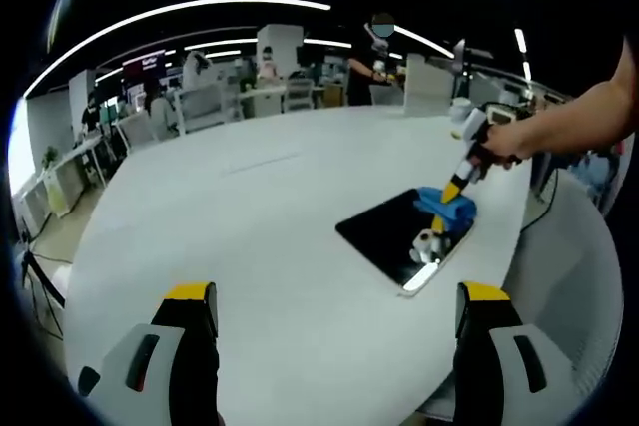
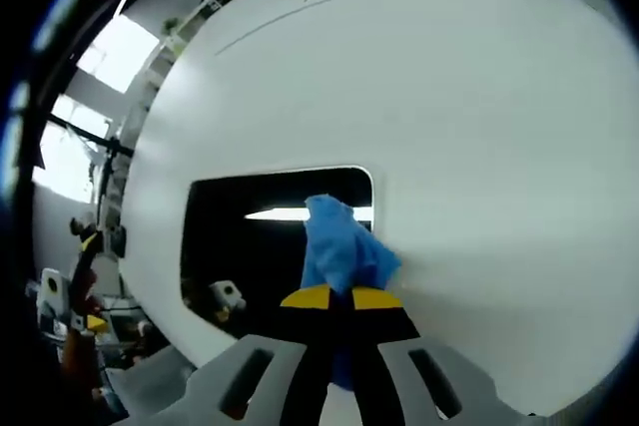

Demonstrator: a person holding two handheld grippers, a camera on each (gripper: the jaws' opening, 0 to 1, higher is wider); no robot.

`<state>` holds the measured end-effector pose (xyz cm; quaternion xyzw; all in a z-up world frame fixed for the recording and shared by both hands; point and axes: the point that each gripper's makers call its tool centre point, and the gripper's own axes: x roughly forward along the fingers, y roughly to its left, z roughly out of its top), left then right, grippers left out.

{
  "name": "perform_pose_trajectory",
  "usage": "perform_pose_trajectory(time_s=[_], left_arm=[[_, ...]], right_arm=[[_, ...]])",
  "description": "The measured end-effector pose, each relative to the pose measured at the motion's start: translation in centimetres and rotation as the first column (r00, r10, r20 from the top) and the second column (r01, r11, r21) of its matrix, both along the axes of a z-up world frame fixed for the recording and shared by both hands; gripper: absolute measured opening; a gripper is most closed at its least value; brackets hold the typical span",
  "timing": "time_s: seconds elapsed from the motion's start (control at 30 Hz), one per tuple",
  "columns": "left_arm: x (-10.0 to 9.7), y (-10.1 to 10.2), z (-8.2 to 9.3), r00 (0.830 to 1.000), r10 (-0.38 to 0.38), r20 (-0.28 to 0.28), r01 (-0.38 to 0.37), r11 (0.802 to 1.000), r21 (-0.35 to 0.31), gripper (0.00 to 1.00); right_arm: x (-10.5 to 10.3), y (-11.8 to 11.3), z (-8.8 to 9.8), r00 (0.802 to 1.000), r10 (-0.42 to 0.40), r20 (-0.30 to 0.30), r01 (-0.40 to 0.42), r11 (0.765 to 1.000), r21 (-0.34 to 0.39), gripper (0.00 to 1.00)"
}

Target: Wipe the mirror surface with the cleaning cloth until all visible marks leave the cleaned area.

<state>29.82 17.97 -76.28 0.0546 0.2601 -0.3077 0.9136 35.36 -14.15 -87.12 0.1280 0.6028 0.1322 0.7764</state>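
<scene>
Right gripper view: my right gripper [image 2: 336,298] pinches the blue cloth [image 2: 341,244] against the mirror [image 2: 240,236] at frame centre. I judge wiping underway; marks unclear. My left gripper [image 1: 334,311], lower frame, gapes wide, holding nothing.

Cloth [image 2: 344,251] partly behind right hand-held gripper [image 2: 340,298].

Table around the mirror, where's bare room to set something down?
The white table is bare from the mirror toward its far rim, and between the mirror and the open left claw. It is crowded at the mirror's corner, where the right claw presses the blue cloth.
</scene>
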Motion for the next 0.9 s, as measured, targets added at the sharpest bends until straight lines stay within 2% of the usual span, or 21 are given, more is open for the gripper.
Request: perform_pose_trajectory(time_s=[0.2,0.3,0.53,0.9], left_arm=[[0.2,0.0,0.2,1.0,-0.005,0.004,0.005,1.0,-0.013,0.99],[0.2,0.1,0.4,1.0,-0.008,0.008,0.008,1.0,-0.016,0.99],[0.2,0.6,0.5,1.0,0.005,0.013,-0.005,1.0,-0.022,0.99],[0.3,0.1,0.0,1.0,0.0,0.006,0.0,1.0,-0.028,0.99]], right_arm=[[0.1,0.0,0.0,1.0,0.013,-0.004,-0.013,1.0,-0.004,0.0],[0.0,-0.2,0.1,0.999,0.032,-0.002,-0.032,0.999,-0.037,0.0],[0.0,-0.9,-0.2,1.0,0.02,-0.015,-0.021,0.998,-0.061,0.0],[0.0,-1.0,-0.3,1.0,-0.001,-0.022,0.0,0.999,-0.035,0.0]])
